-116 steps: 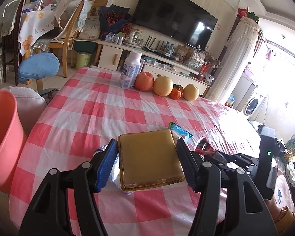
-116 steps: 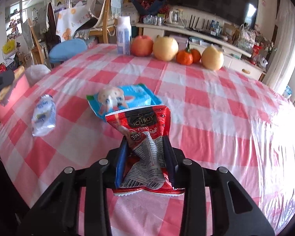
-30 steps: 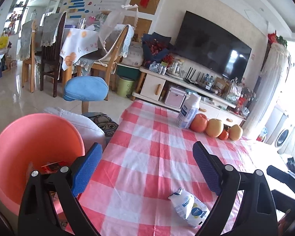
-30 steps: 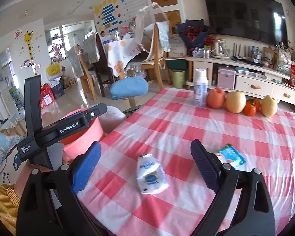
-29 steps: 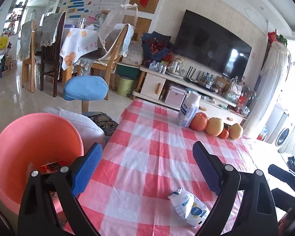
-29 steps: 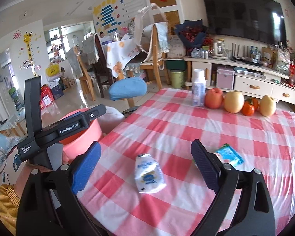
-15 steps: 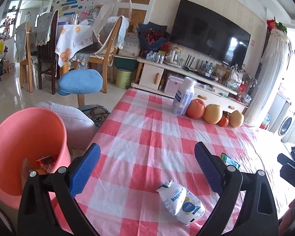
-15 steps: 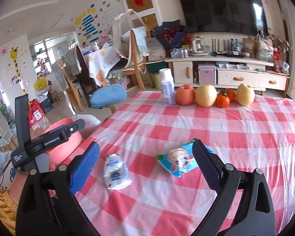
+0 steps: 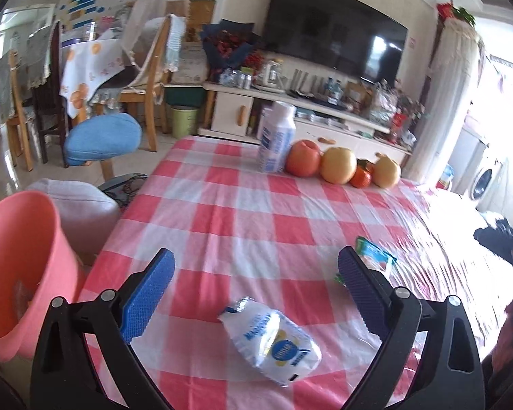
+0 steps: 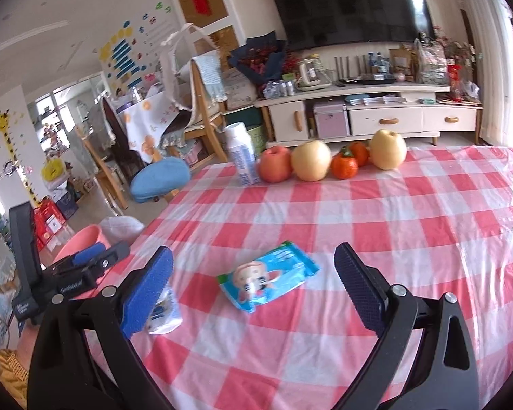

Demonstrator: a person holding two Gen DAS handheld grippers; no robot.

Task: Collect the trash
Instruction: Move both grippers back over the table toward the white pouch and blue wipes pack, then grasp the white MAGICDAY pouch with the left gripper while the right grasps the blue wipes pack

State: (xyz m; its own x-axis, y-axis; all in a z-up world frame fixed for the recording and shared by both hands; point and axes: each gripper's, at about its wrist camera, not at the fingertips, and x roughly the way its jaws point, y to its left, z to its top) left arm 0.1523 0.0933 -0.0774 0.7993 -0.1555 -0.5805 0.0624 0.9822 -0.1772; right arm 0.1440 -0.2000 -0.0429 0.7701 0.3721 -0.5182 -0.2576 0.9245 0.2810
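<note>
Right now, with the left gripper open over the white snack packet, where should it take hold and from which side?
Grip the white snack packet across its puffed middle, coming down from above. It lies flat on the checked tablecloth, its long axis running diagonally between the fingers, so the left gripper would probably need a slight turn to close across the narrow width. The crimped end looks too thin for a sure hold.
</note>
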